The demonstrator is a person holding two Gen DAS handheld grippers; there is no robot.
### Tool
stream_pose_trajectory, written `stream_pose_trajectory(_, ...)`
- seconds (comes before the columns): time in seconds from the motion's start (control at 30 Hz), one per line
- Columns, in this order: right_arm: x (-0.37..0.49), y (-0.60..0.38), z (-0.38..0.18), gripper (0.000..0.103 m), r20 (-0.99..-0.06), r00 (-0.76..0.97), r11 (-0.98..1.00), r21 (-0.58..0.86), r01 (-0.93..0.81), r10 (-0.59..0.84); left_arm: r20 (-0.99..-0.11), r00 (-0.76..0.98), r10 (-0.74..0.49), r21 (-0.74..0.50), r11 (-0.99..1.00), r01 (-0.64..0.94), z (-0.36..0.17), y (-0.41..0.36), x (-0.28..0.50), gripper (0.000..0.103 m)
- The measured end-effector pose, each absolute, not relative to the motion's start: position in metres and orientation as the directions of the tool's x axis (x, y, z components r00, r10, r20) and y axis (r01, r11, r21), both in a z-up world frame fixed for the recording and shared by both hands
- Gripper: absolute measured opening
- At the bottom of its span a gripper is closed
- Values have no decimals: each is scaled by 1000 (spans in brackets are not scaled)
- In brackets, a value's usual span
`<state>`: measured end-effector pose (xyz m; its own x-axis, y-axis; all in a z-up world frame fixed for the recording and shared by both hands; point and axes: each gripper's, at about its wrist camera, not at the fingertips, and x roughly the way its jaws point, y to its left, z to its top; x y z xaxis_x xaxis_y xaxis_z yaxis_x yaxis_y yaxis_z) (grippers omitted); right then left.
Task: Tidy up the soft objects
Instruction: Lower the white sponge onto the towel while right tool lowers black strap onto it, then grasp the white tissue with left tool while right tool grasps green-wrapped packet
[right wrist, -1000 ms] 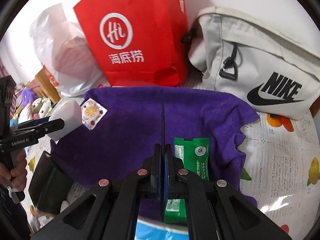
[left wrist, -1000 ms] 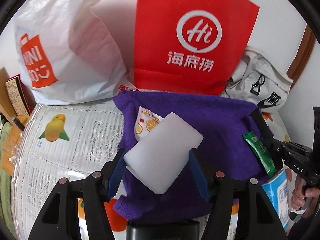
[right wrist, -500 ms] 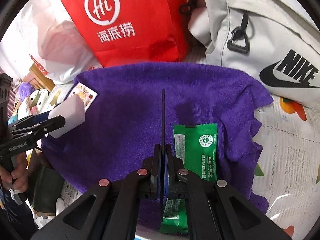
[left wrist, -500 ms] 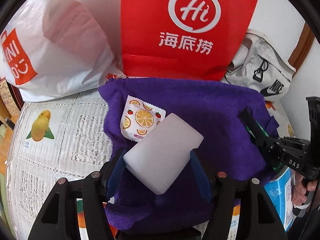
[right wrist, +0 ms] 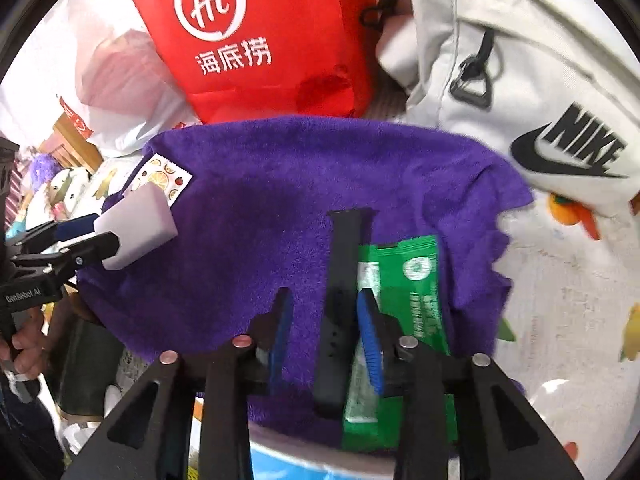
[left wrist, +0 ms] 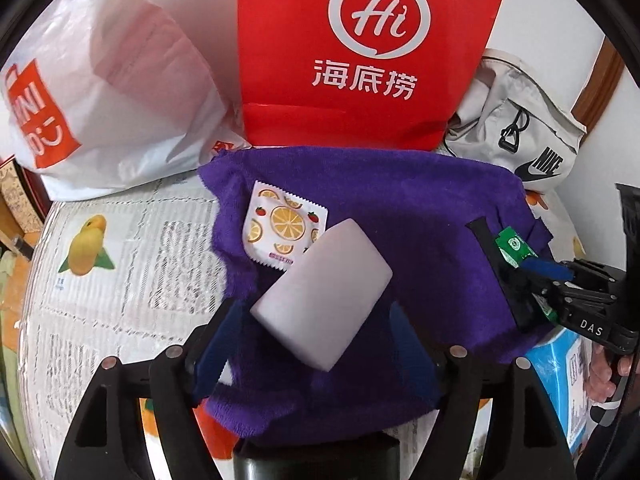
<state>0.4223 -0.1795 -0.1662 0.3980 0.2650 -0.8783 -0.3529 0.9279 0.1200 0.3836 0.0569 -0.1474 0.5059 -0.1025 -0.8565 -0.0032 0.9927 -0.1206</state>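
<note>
A purple towel [left wrist: 420,216] lies spread on the table and also shows in the right wrist view [right wrist: 256,216]. My left gripper [left wrist: 316,316] has its jaws spread wide; a white sponge block [left wrist: 324,292] sits between them over the towel's near-left part, its sides clear of the pads. An orange-print sachet [left wrist: 280,224] lies just beyond it. My right gripper [right wrist: 324,312] is open over a black strap [right wrist: 340,280] lying flat on the towel. A green packet [right wrist: 404,300] lies right beside the strap.
A red Hi bag [left wrist: 360,52], a white Miniso plastic bag [left wrist: 100,92] and a grey Nike bag [right wrist: 520,80] stand behind the towel. A blue-and-white container [left wrist: 568,376] sits at the towel's near right edge. The tablecloth has a fruit print.
My right gripper has opened and the black strap it pinched now lies flat on the towel. My left gripper's jaws have spread away from the white sponge. Both grippers moved forward over the towel.
</note>
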Motion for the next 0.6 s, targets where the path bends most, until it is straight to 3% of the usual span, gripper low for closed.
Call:
stream_pose_trajectory(0.17,401,-182,-142,35,-846,452,924,112,-365,281,-840,535,-92,-127,991,-29,-132,65,363,75)
stream_pose_trajectory(0.33,358,-187,-111,51,-791,533,924,107,-366,302,-825,560,-78,-121,992,-41,-116,68,332,75)
stream_pose_trajectory(0.6,282,-188,-90,52,-760,541,910,158,-382,359,-809,582,-81,-133,990,-46,-95,75,266,75)
